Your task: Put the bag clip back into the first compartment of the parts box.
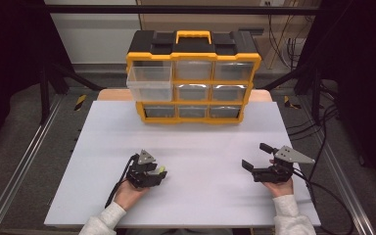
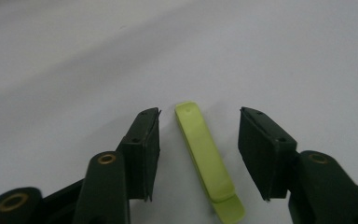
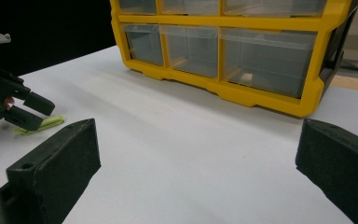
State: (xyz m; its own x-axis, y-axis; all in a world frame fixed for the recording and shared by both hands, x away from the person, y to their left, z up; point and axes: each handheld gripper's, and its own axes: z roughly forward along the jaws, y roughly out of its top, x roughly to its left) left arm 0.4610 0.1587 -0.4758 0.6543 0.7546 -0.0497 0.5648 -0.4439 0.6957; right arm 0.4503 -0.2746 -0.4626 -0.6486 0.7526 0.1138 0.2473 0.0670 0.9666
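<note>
The left gripper (image 1: 157,172) sits low over the white table (image 1: 191,142), its jaws parted with a small lime-green clip (image 2: 205,156) lying between them, touched by neither pad; the jaws are open around it, not yet gripping. The clip lies flat on the table near the front left, well apart from the yellow organizer (image 1: 194,78) at the back, whose top-left drawer (image 1: 150,83) stands pulled out. To take the clip well, the jaws should be centred so both pads meet its long sides together; it lies a little askew and closer to one pad, so a slight turn of the wrist would likely keep it from swivelling or skidding as they close. The pads should stay low, almost on the table, since the clip is thin. It looks like smooth, glossy plastic, a narrow strip with a rounded tip and a stepped end, likely slippery. The pads are flat, matte black blocks; the table is smooth and matte. The drawers are clear plastic in a yellow frame with a black top. The right gripper (image 1: 257,156) rests wide open and empty at the front right.
</note>
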